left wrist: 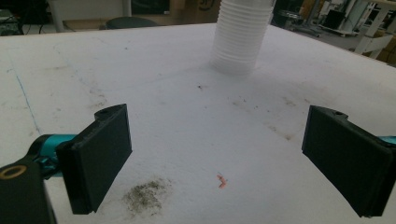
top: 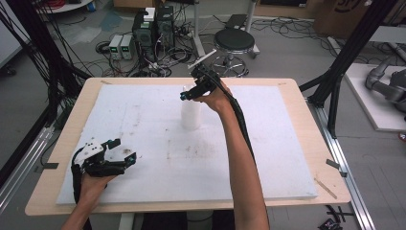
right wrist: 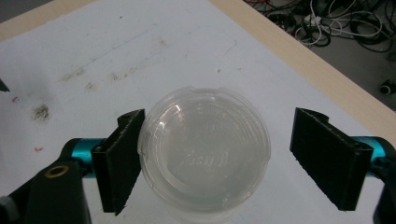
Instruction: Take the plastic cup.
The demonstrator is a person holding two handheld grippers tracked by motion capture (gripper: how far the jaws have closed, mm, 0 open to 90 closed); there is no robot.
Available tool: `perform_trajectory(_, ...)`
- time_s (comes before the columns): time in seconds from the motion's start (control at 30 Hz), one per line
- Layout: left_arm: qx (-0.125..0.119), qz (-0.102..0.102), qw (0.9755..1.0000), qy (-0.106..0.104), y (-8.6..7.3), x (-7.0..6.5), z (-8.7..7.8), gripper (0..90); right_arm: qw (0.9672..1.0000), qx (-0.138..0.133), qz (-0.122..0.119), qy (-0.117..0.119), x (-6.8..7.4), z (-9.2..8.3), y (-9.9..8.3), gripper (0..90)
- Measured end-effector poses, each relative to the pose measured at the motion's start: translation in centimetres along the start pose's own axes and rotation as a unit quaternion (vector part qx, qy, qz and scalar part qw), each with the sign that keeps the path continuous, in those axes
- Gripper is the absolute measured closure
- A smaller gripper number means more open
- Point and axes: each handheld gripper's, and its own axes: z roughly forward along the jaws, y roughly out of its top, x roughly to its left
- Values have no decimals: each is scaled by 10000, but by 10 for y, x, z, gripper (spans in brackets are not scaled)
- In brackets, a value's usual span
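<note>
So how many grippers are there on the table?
2. The left gripper rests low at the near left of the table, jaws open and empty. The right gripper is over the cup stack at the far middle, jaws open around its top.

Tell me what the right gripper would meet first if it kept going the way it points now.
Probably the stack of clear cups: the right gripper points down onto its top, jaws open on either side of the rim; one pad looks close to touching.

Even, bright overhead light, soft faint shadows on the white table pad [top: 143, 124]; pictures slightly soft throughout.
</note>
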Motion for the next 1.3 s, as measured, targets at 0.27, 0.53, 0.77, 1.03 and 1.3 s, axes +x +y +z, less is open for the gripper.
perform_trajectory(0.27, -18, 3, 10000, 3, 0, 0, 0, 81, 9999, 128, -35, 37, 1, 6, 0, 203)
perform_trajectory(0.53, -39, -3, 10000, 5, 0, 0, 0, 81, 9995, 305, 15, 29, 0, 11, -2, 229)
perform_trajectory(0.77, -34, -10, 10000, 11, 0, 0, 0, 81, 9990, 427, 24, 88, 1, 16, -2, 262)
perform_trajectory(1.03, -13, -17, 10000, 5, 0, 0, 0, 81, 9987, 481, -23, 162, 3, 18, -2, 345)
perform_trajectory(1.3, -8, 0, 10000, 7, 0, 0, 0, 81, 9986, 511, 4, 167, 1, 15, -2, 356)
